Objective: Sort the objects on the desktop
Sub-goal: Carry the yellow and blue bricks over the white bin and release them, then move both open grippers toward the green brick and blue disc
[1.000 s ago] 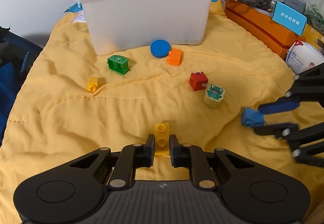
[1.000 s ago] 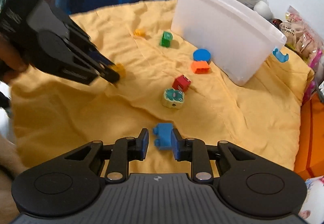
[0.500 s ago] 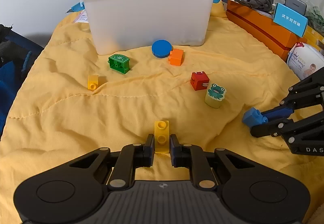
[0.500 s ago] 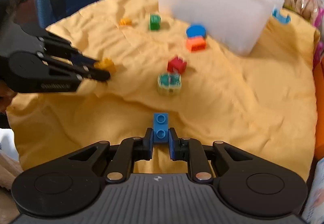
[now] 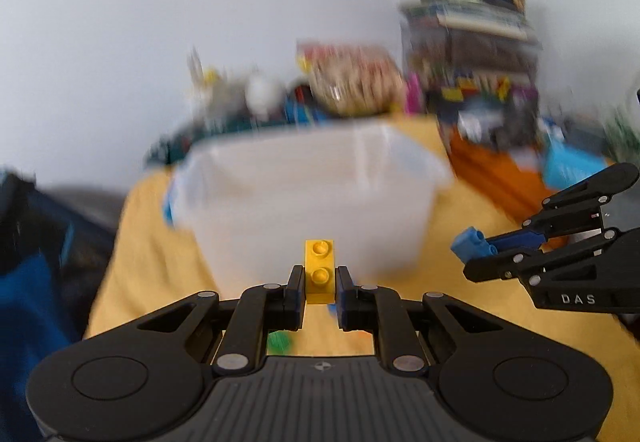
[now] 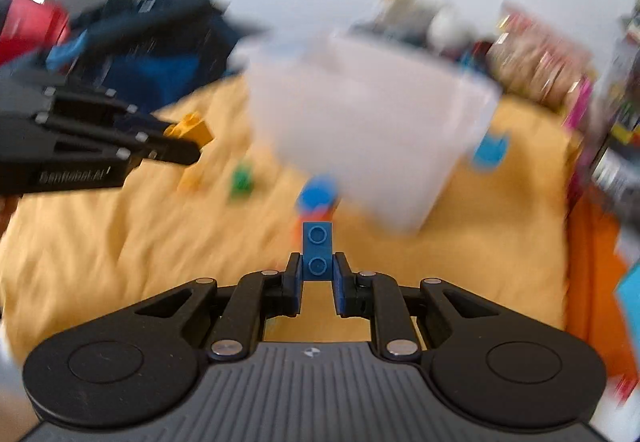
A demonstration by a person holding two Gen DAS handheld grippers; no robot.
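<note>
My left gripper [image 5: 319, 278] is shut on a yellow two-stud brick [image 5: 319, 274], held in the air in front of the white plastic bin [image 5: 312, 198]. My right gripper [image 6: 317, 266] is shut on a blue two-stud brick [image 6: 317, 252], also lifted off the yellow cloth [image 6: 100, 234]. In the left wrist view the right gripper [image 5: 486, 250] comes in from the right with the blue brick [image 5: 472, 242]. In the right wrist view the left gripper [image 6: 188, 146] comes in from the left with the yellow brick [image 6: 194, 128]. Both views are motion-blurred.
On the cloth before the bin lie a green block [image 6: 242, 178], a blue disc [image 6: 318, 194], an orange block [image 6: 316, 214] and a small yellow brick [image 6: 190, 180]. An orange box [image 5: 500, 170] and cluttered packages stand right of the bin. Dark blue fabric [image 5: 32, 282] lies left.
The right gripper closed on the blue brick and lifted it. The left gripper rose with the yellow brick. Both tilted up and came nearer the white bin.
</note>
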